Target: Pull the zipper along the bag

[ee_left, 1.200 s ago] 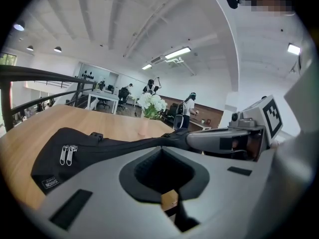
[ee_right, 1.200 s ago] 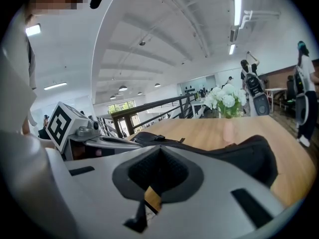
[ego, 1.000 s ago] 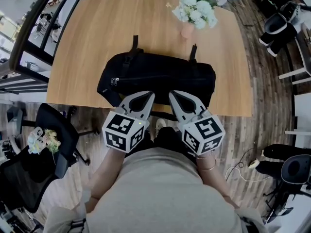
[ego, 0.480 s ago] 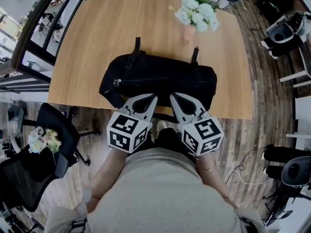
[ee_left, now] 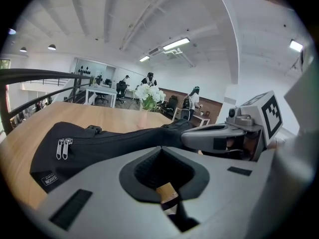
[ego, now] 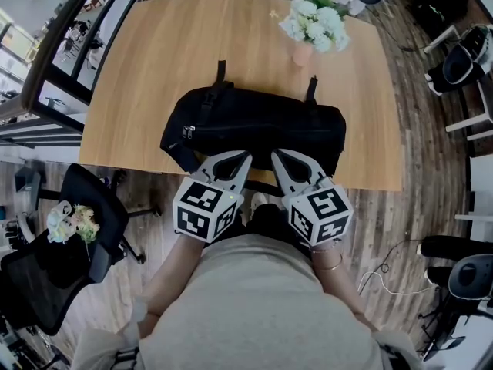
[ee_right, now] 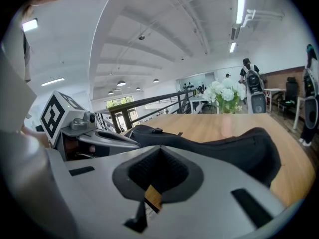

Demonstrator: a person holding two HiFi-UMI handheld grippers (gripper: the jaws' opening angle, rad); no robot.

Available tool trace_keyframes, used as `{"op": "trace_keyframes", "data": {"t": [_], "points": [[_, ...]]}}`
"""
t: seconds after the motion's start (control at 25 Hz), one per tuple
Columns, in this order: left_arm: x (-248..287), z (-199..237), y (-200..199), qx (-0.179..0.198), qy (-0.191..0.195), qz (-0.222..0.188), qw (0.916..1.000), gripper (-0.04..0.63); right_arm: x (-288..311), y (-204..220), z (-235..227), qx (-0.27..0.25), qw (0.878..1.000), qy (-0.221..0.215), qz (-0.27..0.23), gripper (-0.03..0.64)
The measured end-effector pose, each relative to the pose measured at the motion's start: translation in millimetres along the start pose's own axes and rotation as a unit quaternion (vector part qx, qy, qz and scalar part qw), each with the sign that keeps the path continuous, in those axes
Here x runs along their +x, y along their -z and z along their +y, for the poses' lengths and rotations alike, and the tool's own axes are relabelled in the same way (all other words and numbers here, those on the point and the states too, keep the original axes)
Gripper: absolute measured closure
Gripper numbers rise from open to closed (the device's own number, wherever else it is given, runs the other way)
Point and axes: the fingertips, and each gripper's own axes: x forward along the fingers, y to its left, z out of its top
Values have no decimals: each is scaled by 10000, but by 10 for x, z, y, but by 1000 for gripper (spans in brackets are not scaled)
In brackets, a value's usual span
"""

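Since the earlier frames little has moved: the left gripper's marker cube has been carried slightly inward, and the right gripper is unchanged.

- **Table** (ego: 154,52): the bag (ego: 262,126) lies lengthwise near its front edge.
- **Left gripper** (ego: 246,156) and **right gripper** (ego: 276,155): both are held side by side at the bag's near flank. The jaws of each are closed together and nothing is gripped.
- **Zip pulls** (ego: 183,132): the two lie together at the bag's left end, and the zip line appears closed.

This state is judged to fit either a zip awaiting its run or one already drawn to that end. Any grasp of the pulls would require parted jaws and a reach leftward.

The flowers (ego: 312,23) stand beyond the bag, and no obstruction is noted.
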Motion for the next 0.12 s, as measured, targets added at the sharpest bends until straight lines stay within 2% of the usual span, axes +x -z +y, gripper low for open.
{"op": "trace_keyframes", "data": {"t": [0.12], "points": [[7,-29,31,-26,40,31,10000,578,4,67,-2,-5,10000,10,81,611]]}}
